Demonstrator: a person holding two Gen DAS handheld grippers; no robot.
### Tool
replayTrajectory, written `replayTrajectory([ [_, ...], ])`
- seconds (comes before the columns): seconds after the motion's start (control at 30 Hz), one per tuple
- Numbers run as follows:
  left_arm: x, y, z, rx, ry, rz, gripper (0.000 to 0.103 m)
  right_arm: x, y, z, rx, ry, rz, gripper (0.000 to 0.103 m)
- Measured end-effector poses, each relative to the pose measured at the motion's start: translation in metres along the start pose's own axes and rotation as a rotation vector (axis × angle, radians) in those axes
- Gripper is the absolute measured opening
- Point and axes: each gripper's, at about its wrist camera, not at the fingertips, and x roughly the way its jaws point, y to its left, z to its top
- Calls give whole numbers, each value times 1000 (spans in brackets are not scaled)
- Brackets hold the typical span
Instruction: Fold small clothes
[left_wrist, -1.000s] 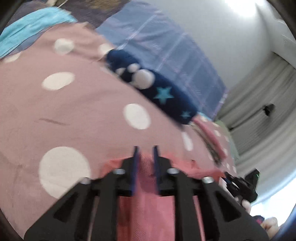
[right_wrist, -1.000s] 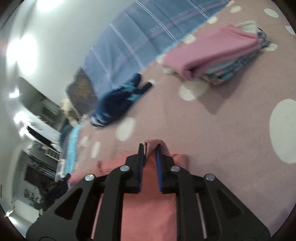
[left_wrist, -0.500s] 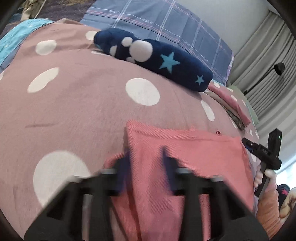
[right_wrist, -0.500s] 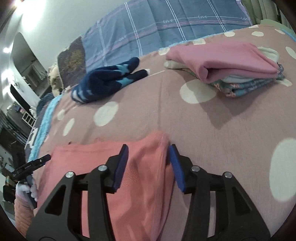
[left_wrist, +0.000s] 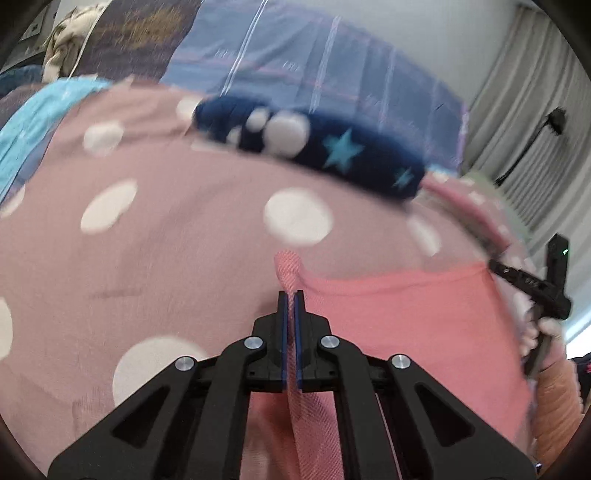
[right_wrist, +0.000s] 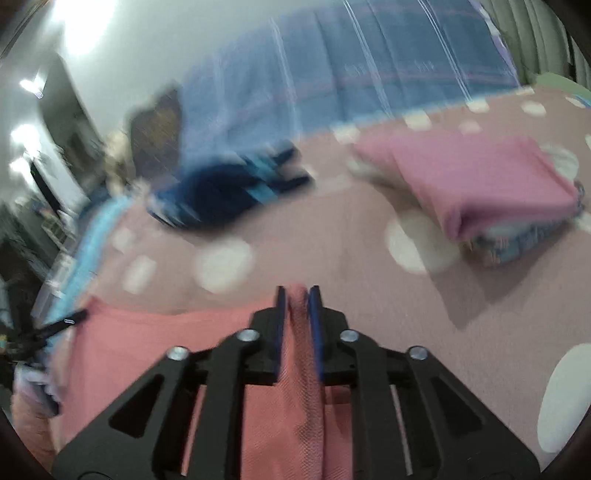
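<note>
Beyond: navy star garment (left_wrist: 332, 155), folded stack (right_wrist: 491, 192).

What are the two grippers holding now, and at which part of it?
Both hold the same salmon-pink garment. The left gripper pinches a bunched corner of its far edge; the right gripper pinches the opposite corner of that edge.
</note>
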Motion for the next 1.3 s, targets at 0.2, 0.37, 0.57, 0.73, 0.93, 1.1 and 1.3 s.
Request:
replayTrajectory([
  [0.2, -52, 12, -31, -32, -51, -50, 28, -48, -13, -30, 19, -17, -4, 31],
  [0.37, -109, 9, -91, -48, -80, -136, 39, -112, -16, -82, -6, -25, 19, 37],
  [0.57, -121, 7, -153, -115, 4, -206, 39, -156, -21, -158, 82, 16, 27, 41],
  [0.73, -114, 0, -176, -160, 33, -298, 39, -166, -14, -193, 123, 65, 80, 48],
  [0.93, -123, -12, -164, -152, -13, -304, 8, -159, -2, -197, 154, 60, 136, 33],
  [1.1, -152, -17, -156, -86, -68, -181, 6, -178, -5, -185, 200, -32, 137, 9],
  [1.3, -138, 10, -188, -149, -7, -40, 0, -169, -15, -203, 218, 37, 69, 21],
])
